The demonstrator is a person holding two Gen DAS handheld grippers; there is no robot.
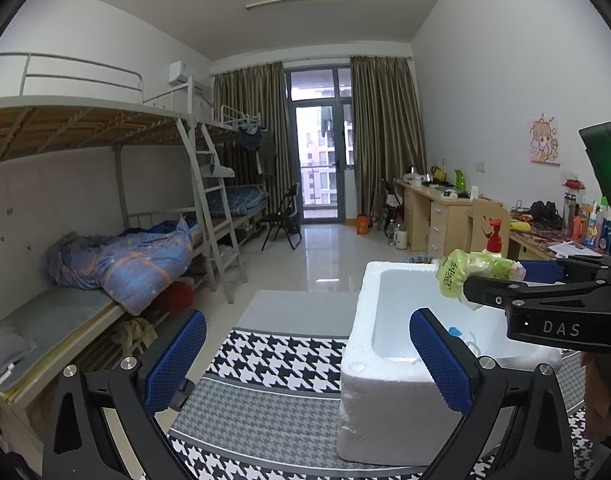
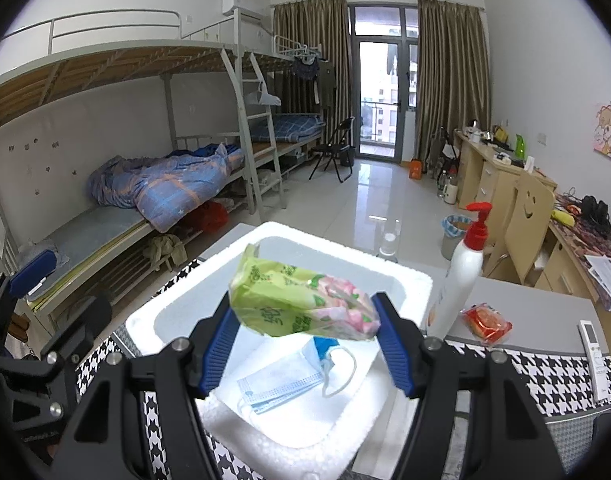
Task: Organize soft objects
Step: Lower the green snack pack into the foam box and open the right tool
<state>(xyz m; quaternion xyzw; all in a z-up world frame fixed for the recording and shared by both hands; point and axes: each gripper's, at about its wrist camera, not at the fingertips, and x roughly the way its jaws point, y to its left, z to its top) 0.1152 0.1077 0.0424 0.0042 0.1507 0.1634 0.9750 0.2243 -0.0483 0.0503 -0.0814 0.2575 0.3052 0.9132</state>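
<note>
We have the right claw [image 2: 305, 330] clamped on a green and pink tissue pack [image 2: 301, 304], its blue pads pressing on the pack's two ends, and it hangs in the air just above the open white foam box [image 2: 409, 280]. A blue face mask [image 2: 289, 380] already lies flat on the floor of the box, so we judge one soft thing sorted and a second about to join it. The left claw [image 1: 307, 362] stands apart with nothing between its pads, pointing past the near left corner of the box over the houndstooth cloth [image 1: 281, 360] that covers the surface.

What is left: the pack has yet to be lowered and let go. On the surface to the right of the box sits a small red packet [image 2: 487, 322] (soft or not, we cannot tell), just beside a white pump bottle [image 2: 463, 276] with a red top, and a white remote [image 2: 595, 354] lies further right. The bottle and the remote look rigid, so we judge they stay out.
</note>
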